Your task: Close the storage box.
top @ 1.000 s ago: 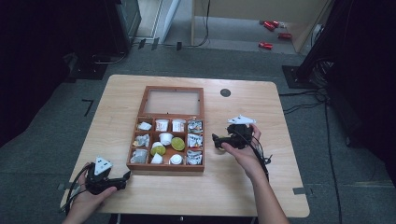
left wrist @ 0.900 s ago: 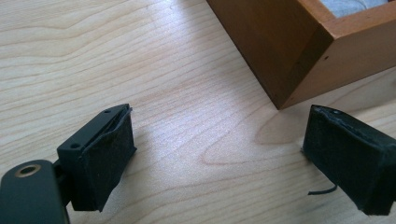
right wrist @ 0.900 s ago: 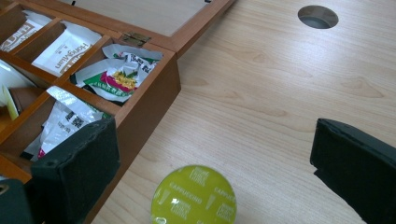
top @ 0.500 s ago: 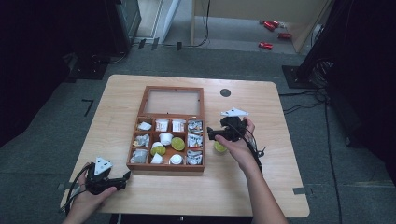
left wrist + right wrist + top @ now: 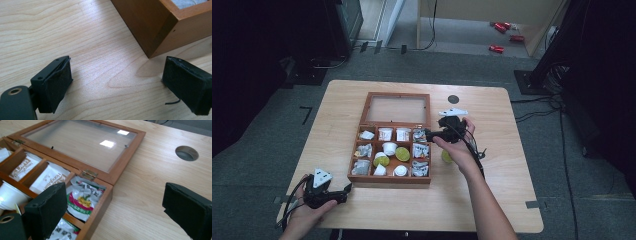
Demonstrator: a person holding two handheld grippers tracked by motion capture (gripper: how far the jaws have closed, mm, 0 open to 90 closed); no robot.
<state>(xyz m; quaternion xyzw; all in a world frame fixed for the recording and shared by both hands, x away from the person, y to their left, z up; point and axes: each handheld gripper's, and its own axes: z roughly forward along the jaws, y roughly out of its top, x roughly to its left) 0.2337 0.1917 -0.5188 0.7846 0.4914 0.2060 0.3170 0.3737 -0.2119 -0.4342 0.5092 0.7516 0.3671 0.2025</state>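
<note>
My right tongs (image 5: pixel 430 134), spread and empty but lately closing a little, hang over the wooden box's (image 5: pixel 389 177) right-hand compartments, far nearer than my left tongs (image 5: pixel 346 190).

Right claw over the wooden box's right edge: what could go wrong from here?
1. The right claw is open, with one jaw over the foil packets and the other outside the wooden box; lowering it could catch the box wall.
2. The yellow-green capsule lies loose on the table under that hand and might roll if nudged.
</note>
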